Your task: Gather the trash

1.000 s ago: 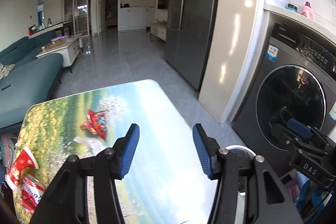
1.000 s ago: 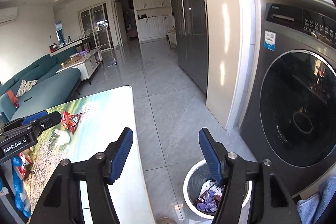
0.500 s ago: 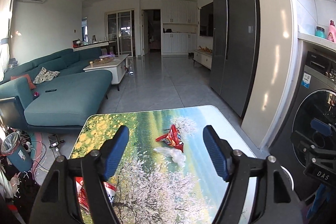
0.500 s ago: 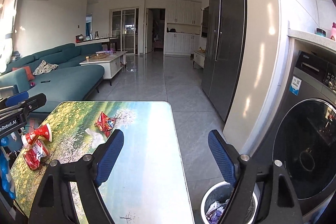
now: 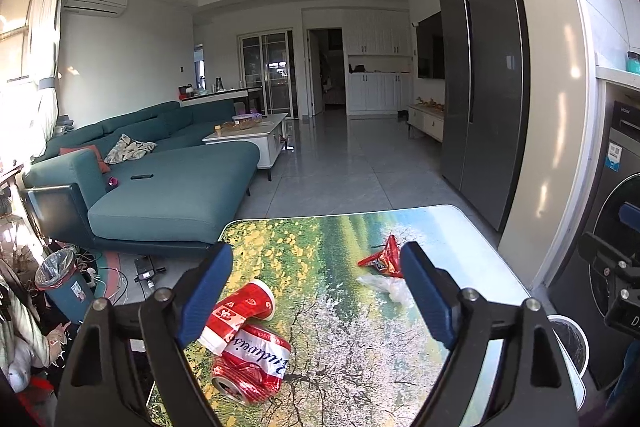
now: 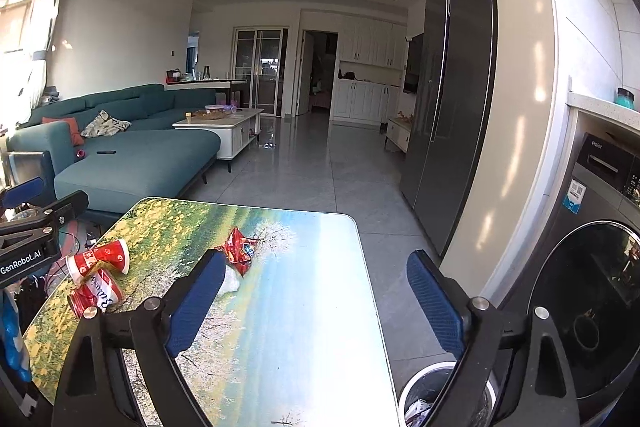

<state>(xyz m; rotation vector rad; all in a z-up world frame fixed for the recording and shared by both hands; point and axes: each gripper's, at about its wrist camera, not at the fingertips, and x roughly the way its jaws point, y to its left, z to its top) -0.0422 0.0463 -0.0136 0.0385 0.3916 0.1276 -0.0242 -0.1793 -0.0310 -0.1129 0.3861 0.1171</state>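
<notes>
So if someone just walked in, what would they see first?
Probably the red trash on the flowery table: a crushed beer can lying against a tipped red paper cup near the left edge, and a red snack wrapper with a clear plastic scrap farther along. Behind stretches a big teal sofa, and a white bin sits beside the washing machine.

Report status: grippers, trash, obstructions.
Left gripper and right gripper open, empty, jaws just widened. Crushed red can, red paper cup, red wrapper on table. Nothing blocking.
</notes>
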